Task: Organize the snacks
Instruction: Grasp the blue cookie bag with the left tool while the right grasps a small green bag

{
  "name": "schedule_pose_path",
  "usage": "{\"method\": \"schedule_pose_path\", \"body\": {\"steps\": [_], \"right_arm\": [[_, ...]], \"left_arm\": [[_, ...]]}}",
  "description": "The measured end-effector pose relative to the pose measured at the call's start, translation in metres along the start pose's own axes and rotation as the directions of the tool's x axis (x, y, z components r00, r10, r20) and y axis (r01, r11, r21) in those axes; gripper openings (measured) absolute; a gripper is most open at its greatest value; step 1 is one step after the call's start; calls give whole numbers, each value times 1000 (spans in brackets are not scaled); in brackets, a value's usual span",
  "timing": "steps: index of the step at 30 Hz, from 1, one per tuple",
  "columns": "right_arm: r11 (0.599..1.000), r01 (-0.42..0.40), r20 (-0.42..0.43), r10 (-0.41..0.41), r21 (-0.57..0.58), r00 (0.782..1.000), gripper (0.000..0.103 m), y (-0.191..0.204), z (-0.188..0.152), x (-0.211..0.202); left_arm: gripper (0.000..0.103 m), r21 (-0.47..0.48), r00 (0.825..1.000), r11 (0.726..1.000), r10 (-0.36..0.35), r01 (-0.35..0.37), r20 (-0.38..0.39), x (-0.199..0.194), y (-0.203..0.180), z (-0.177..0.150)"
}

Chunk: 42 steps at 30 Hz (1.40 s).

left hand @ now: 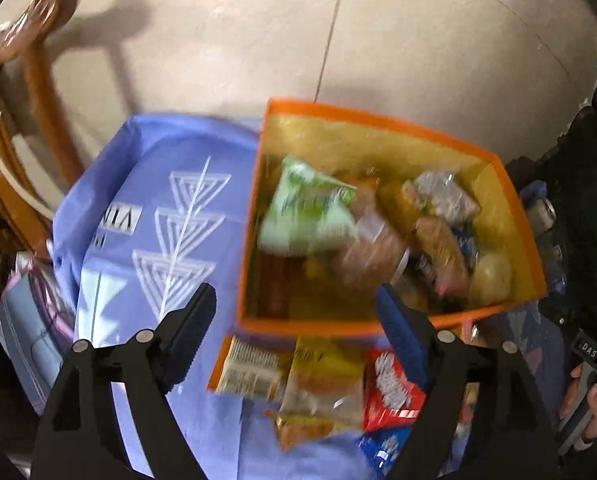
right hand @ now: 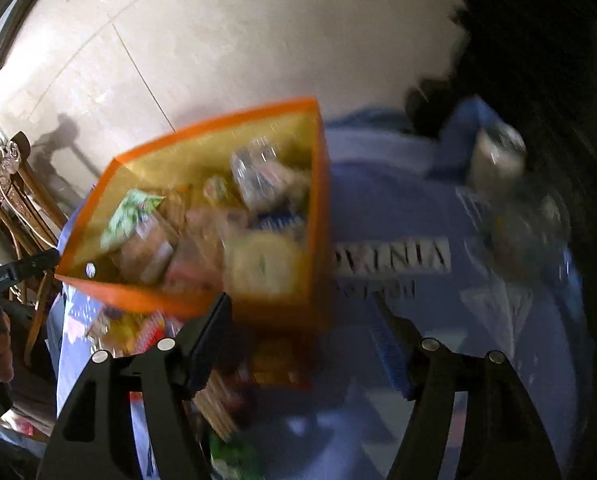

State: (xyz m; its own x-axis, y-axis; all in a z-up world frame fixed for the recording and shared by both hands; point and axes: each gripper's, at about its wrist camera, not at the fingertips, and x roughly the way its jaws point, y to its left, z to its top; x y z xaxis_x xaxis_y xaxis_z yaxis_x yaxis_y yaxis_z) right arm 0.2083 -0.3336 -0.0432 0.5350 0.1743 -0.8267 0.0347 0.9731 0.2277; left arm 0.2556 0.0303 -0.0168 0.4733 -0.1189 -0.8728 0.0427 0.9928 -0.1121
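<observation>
Both my feeds are smeared with motion blur; the open orange cardboard box (left hand: pixel 450 136) and its packets are soft, worst on the right wrist. The pale tiled floor (left hand: pixel 226 40) is bright, with a glare spot top right and hard chair shadows at the left. Fisheye corners bend and fall dark.

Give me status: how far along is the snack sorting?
Partly done. The orange box already holds many snacks, a green packet among them. Nothing in hand: left gripper and right gripper both have open, empty jaws. Left: loose packets, including a red one, lie on the blue cloth near the box.
</observation>
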Motion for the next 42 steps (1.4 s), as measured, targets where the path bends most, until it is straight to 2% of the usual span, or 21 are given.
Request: {"method": "schedule_pose_path", "body": {"steps": [8,16,20,24,31,34,35,36,39,42], "right_arm": [[999,12,-70,-8,44,998,70,-7,-48,0],[1000,-11,-113,13,24,994,71,3,-82,-6],[998,-42,-148,34,-52,988,72,20,-104,-2],[995,-72,-176,58,-70,983,72,32,-118,7],[980,-64,-232,19,-186,973,71,58,-133,33],[978,-78,-249,28,-195,968,71,65,-134,44],[979,-94,-255,46,-182,966,66,66,-133,48],[978,-113,-270,62,-176,961,56,68,-133,51],[972,-149,-294,92,-180,951,39,75,-130,53],[971,-192,-315,140,-141,939,36,72,-129,45]], "left_arm": [[80,-38,994,999,21,-25,-104,10,24,-48],[80,-56,982,998,-7,-3,-190,26,17,-83],[80,-58,978,998,-32,20,-207,30,9,-92],[80,-32,973,999,-30,24,-227,34,3,-103],[80,-53,967,998,-50,38,-251,35,9,-113],[80,-44,967,998,-44,34,-253,34,8,-116],[80,-47,967,998,-51,41,-250,32,7,-117],[80,-41,966,998,-60,51,-253,32,4,-118],[81,0,960,997,-78,81,-269,29,-9,-123],[82,25,953,992,-113,125,-281,25,-25,-131]]}}
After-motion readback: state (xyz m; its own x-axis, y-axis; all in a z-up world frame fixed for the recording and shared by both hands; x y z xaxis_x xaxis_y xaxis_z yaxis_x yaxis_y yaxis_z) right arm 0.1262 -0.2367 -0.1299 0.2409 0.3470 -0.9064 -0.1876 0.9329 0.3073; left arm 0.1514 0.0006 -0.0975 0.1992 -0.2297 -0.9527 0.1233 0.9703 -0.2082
